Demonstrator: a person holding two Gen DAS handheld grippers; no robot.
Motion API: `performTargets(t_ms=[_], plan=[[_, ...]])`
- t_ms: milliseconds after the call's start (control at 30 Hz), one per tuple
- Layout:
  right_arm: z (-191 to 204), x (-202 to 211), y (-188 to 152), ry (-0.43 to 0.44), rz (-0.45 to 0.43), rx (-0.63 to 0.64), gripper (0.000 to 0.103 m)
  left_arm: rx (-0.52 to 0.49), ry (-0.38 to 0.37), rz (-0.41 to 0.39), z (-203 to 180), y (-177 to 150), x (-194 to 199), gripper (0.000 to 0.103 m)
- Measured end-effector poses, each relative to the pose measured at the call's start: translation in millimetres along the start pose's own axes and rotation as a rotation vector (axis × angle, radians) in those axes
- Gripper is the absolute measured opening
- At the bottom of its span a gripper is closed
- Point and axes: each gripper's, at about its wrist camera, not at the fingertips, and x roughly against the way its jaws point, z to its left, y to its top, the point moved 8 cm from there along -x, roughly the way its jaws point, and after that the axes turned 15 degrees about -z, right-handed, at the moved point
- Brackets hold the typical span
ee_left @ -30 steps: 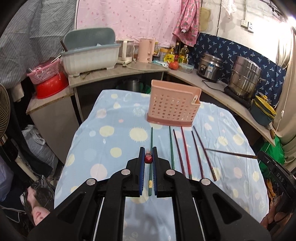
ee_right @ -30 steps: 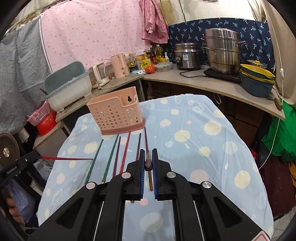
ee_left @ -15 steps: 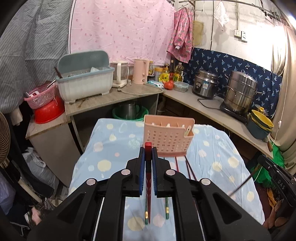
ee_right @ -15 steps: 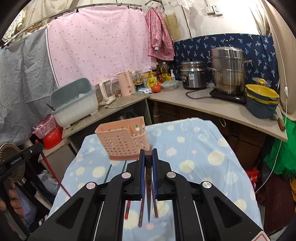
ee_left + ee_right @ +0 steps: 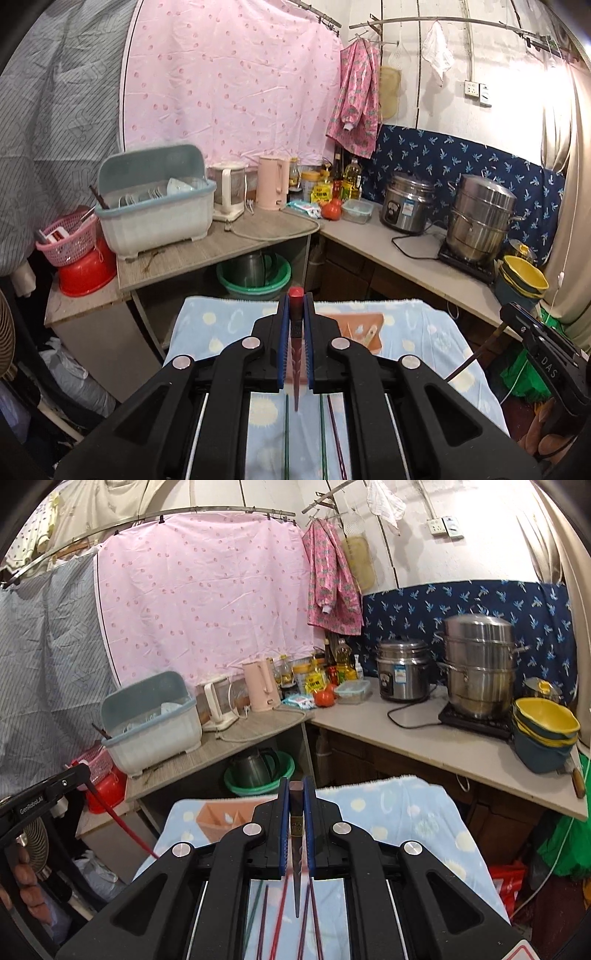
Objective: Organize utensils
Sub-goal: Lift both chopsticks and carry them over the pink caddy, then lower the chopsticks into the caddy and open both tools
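Observation:
My left gripper (image 5: 295, 306) is shut on a red chopstick (image 5: 296, 354), held upright with its tip pointing down over the table. My right gripper (image 5: 295, 790) is shut on a dark brown chopstick (image 5: 296, 849), also upright, tip down. The pink utensil basket (image 5: 364, 325) stands below and just beyond the left gripper, mostly hidden by it; it also shows in the right wrist view (image 5: 225, 818). Several chopsticks (image 5: 321, 435) lie on the blue spotted tablecloth (image 5: 424, 332) under both grippers; they also show in the right wrist view (image 5: 280, 915).
A counter behind holds a dish bin (image 5: 155, 210), kettles (image 5: 271, 188), bottles, a rice cooker (image 5: 408, 208), a steel steamer pot (image 5: 480, 225) and yellow bowls (image 5: 522, 277). A green basin (image 5: 255, 273) sits under the counter. The right gripper's body (image 5: 546, 362) shows at the right edge.
Both grippers have risen well above the table and tilted up, each lifting its chopstick from lying flat to hanging upright. The basket now lies low beneath them.

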Motion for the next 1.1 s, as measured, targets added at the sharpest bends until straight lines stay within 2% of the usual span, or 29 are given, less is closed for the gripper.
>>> performTargets(t_ms=[300, 467, 567, 800, 833, 900, 933, 967, 1000, 1033, 1100], plan=[[21.4, -66.8, 49.8, 0.004, -0.081, 0.014, 0.007, -0.004, 0.02, -0.093, 2.6, 63.1, -60.2, 0.007], [23.4, -102.8, 48.6, 0.009, -0.099, -0.014, 0.007, 0.018, 0.044, -0.13, 10.6, 69.5, -98.1, 0.007], [21.3, -122.7, 28.3, 0.019, -0.064, -0.039, 0.007, 0.027, 0.051, -0.116, 13.8, 54.8, -120.2, 0.007], [21.6, -146.8, -30.4, 0.023, 0.041, -0.036, 0.008, 0.044, 0.06, -0.003, 19.4, -5.5, -148.4, 0.007], [20.3, -147.5, -37.5, 0.015, 0.051, -0.028, 0.01, 0.052, 0.06, 0.014, 21.4, -12.8, -150.3, 0.008], [15.5, -145.3, -45.0, -0.004, 0.057, -0.019, 0.025, 0.07, 0.069, 0.031, 26.3, -23.1, -149.9, 0.009], [12.3, -142.2, -46.4, -0.012, 0.054, -0.024, 0.034, 0.076, 0.073, 0.035, 29.1, -27.5, -147.6, 0.011], [9.4, -138.5, -46.0, -0.017, 0.048, -0.031, 0.04, 0.077, 0.085, 0.038, 31.8, -30.8, -145.0, 0.023], [5.9, -133.3, -45.1, -0.024, 0.04, -0.039, 0.042, 0.078, 0.093, 0.037, 33.2, -32.7, -142.9, 0.036], [3.9, -129.6, -43.4, -0.029, 0.037, -0.043, 0.043, 0.076, 0.105, 0.03, 35.8, -33.8, -138.0, 0.04], [0.0, -118.7, -42.7, -0.029, 0.036, -0.053, 0.044, 0.069, 0.118, 0.026, 38.8, -34.9, -129.7, 0.042]])
